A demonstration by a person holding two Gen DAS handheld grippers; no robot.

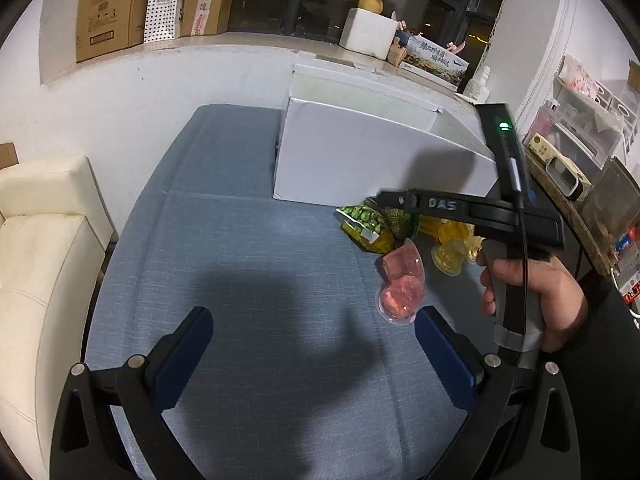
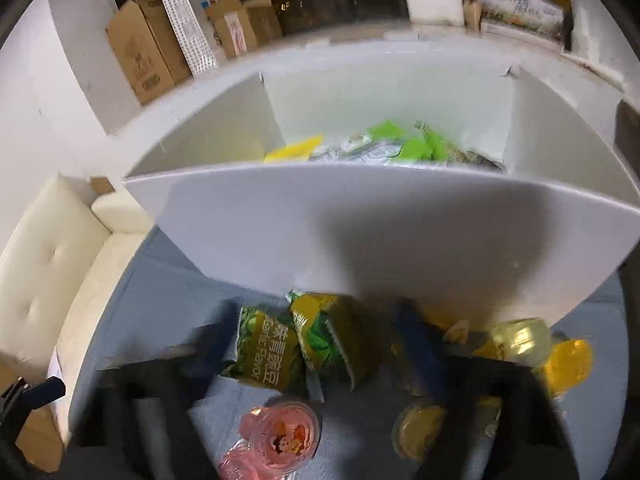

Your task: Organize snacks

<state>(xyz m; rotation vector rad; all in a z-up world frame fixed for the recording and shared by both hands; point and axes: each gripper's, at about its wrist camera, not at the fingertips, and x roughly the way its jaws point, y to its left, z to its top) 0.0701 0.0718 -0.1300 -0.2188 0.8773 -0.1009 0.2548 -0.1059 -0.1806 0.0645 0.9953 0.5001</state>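
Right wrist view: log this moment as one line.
right gripper: open, around green snack packets | left gripper: open, empty | white box: holds some packets | pink jelly cups: on table

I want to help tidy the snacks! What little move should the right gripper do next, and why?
Probably close the right gripper on the green and yellow pea snack packets. Its blurred blue fingers stand open on either side of those packets, just in front of the white cardboard box, which already holds similar green packets. The left gripper hangs open over bare blue cloth.
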